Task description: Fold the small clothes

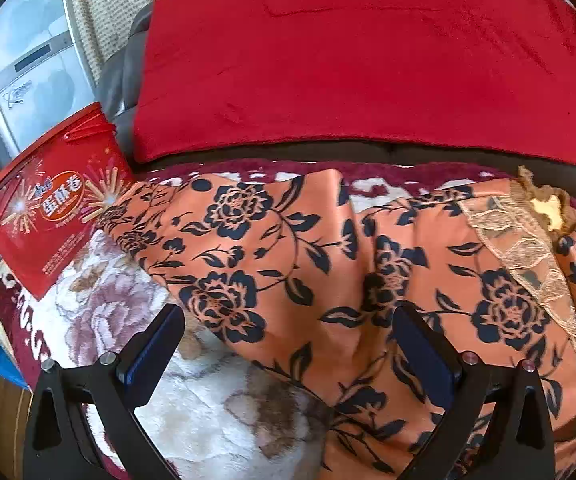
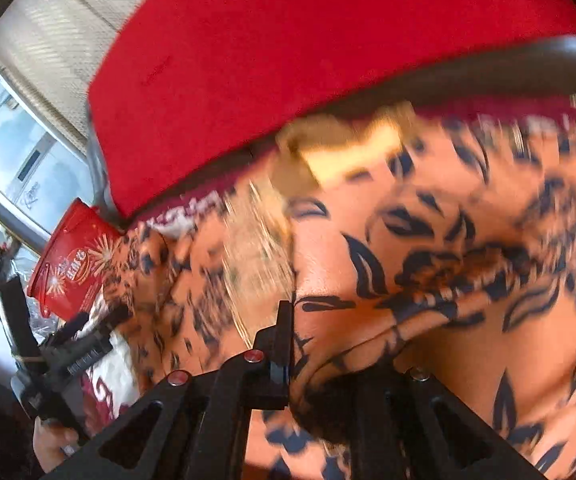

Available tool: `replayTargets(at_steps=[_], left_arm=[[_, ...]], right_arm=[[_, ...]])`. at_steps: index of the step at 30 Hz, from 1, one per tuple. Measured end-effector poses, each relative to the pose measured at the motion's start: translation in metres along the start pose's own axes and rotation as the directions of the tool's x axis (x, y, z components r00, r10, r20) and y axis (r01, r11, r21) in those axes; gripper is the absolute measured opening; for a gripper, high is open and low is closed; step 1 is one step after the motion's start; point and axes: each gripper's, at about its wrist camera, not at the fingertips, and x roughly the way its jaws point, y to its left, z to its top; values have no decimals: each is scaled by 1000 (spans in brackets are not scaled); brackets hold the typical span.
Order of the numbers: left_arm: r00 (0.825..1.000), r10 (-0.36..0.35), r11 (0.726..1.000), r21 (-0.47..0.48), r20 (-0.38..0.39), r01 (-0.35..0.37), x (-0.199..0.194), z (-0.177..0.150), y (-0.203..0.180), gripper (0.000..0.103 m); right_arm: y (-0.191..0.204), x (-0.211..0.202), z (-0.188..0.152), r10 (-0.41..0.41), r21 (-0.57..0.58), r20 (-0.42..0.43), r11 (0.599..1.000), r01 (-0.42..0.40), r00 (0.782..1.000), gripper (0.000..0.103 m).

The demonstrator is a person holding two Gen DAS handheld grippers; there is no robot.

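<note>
An orange garment with a dark blue flower print [image 1: 328, 256] lies spread on a plush floral blanket [image 1: 215, 408]. A beige lace trim [image 1: 528, 252] runs along its right part. My left gripper [image 1: 288, 344] is open, its fingers [image 1: 159, 344] wide apart just above the garment's left edge. My right gripper [image 2: 328, 344] is shut on a bunched fold of the garment [image 2: 428, 288] and lifts it; the cloth covers the right finger. The right wrist view is blurred. The left gripper also shows in the right wrist view [image 2: 83, 340], at the garment's left.
A red cushion [image 1: 368, 56] covers the dark sofa back behind the garment. A red snack tub [image 1: 51, 204] stands at the left, touching the garment's far corner. A window [image 1: 27, 60] and clutter lie further left.
</note>
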Motion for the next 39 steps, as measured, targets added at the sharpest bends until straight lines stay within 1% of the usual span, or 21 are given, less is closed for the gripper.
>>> replayTargets(at_steps=[1,2,3,5,8,11,13,15,17,18,21,24,25,27,28,29,31,34,35,36,39], left_arm=[[1000,-20,1000,5,1,20,-1,-1,-3,103],[999,-41,999,6,-2,41,-1,-1,-7,103],[999,-50,999,6,-4,50,-2,-1,-10,103],[997,-82,997,5,-7,82,-3,1,-17,103],[994,-114,994,5,2,114,-7,2,-28,103],[992,-127,992,22,-1,127,-8,4,-40,103],[994,-111,993,39,-10,111,-5,3,-46,103],[995,-102,994,43,-15,103,-2,4,-47,103],[996,-94,995,34,-11,94,-2,4,-42,103],[996,-91,995,27,-9,91,-2,5,-39,103],[998,-67,998,2,-3,67,-2,8,-23,103],[1000,-21,999,-42,4,22,-1,10,-2,103],[1000,0,998,-68,4,0,0,11,9,103],[1000,30,994,-109,4,-30,1,11,25,103],[999,47,990,-134,6,-46,1,10,35,103],[998,54,987,-149,9,-52,1,10,39,103],[999,38,984,-172,10,-35,0,8,47,103],[1000,-9,985,-172,19,12,-3,8,42,103],[999,-29,986,-166,24,32,-5,8,38,103],[998,-58,986,-157,30,62,-6,9,31,103],[985,-170,977,-126,21,172,-7,10,5,103]], right_arm=[[-8,-2,-2,33,38,-5,999,-33,999,11],[-16,-6,-3,66,76,-7,995,-66,998,29],[-23,-13,-5,94,107,-10,990,-92,996,65],[-35,-36,-6,190,168,26,967,-192,981,95],[-52,-66,3,248,212,124,939,-269,961,95],[-85,-85,21,182,326,225,912,-250,957,95],[-110,-74,31,177,426,209,869,-253,962,95],[-129,-60,33,193,533,195,802,-269,962,94],[-129,-55,34,162,559,201,791,-249,966,94],[-124,-57,36,158,551,219,794,-256,963,94],[-96,-49,50,249,509,231,793,-334,941,94],[-43,-42,69,364,408,244,802,-436,899,94],[-22,-41,75,402,352,228,815,-460,887,94],[18,-38,77,484,250,194,817,-520,853,94],[35,-36,78,508,205,172,820,-535,844,94],[45,-40,74,505,161,151,836,-525,850,94],[57,-31,72,455,102,125,878,-467,882,94],[31,-34,65,385,154,145,901,-405,912,91],[20,-33,60,359,166,164,908,-384,919,80],[10,-35,58,317,173,181,922,-348,931,70],[-18,-57,52,130,188,205,967,-169,970,68]])
